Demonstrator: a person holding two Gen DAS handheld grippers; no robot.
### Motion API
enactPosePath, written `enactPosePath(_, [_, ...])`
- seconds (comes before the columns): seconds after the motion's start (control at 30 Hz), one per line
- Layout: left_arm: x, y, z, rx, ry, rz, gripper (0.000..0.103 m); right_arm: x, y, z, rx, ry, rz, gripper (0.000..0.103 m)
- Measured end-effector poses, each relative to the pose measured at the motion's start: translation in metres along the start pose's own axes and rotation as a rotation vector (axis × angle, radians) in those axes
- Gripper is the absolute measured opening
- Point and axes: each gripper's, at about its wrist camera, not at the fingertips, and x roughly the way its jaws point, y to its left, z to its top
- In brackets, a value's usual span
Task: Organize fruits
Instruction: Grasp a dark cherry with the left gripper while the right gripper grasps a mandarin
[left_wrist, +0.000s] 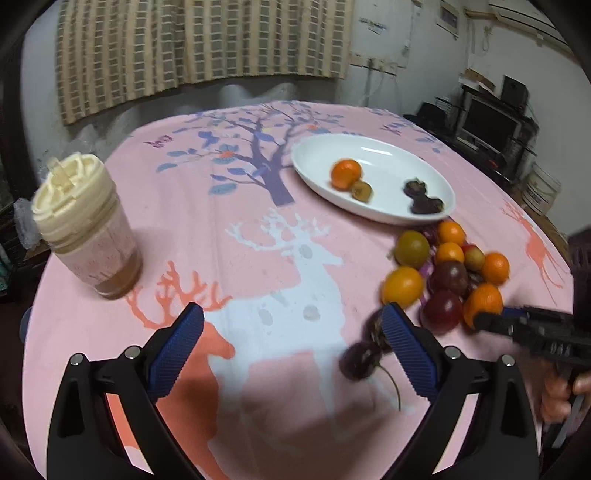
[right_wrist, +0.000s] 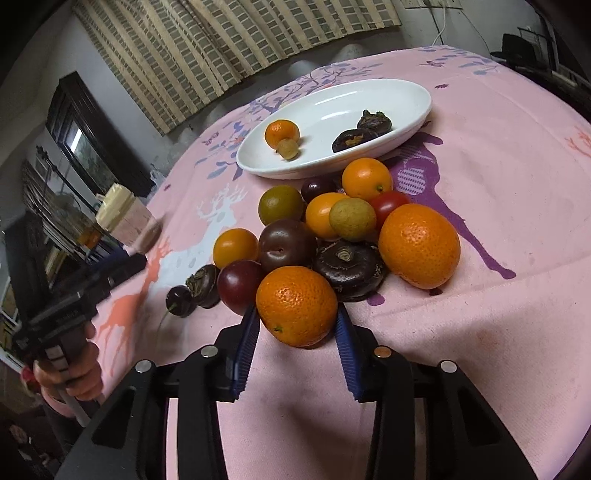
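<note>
Right gripper (right_wrist: 295, 325) clamps the nearest mandarin (right_wrist: 296, 305) at the fruit pile's (right_wrist: 332, 229) near edge, plum (right_wrist: 241, 284) alongside. Left gripper (left_wrist: 291, 325) spread wide, empty. Only the left view shows the lidded jar (left_wrist: 86, 225) clearly; white plate (right_wrist: 369, 99) behind.

Both cameras look forward and steeply down along their claws onto the table (left_wrist: 258, 258). The left view sits back near the table's near edge; the right view hangs close over the fruit pile (right_wrist: 332, 229). Both share the white plate (left_wrist: 314, 155) and that pile.
</note>
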Motion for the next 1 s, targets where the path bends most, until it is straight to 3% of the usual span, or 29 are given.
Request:
enactPosePath(0.07, [0.001,-0.003,-0.008,0.03,0.012,-0.046,0.09,0.0,-0.002,-0.001,0.005,0.001,0.008,0.041])
enactPosePath(0.13, [0.004,-0.012,-0.016,0.085,0.036,-0.07,0.069,0.001,0.0,0.0,0.001,0.007,0.009,0.041])
enactPosePath(0.23, [0.013,-0.027,-0.023,0.146,0.071,-0.081,0.058,0.001,0.0,0.0,0.0,0.01,0.013,0.042])
enactPosePath(0.47, [0.022,-0.041,-0.028,0.206,0.101,-0.079,0.056,0.003,0.001,0.0,-0.007,0.02,0.022,0.042])
enactPosePath(1.0, [0.031,-0.05,-0.03,0.237,0.15,-0.14,0.029,0.003,-0.001,-0.001,0.003,0.012,0.047,0.042])
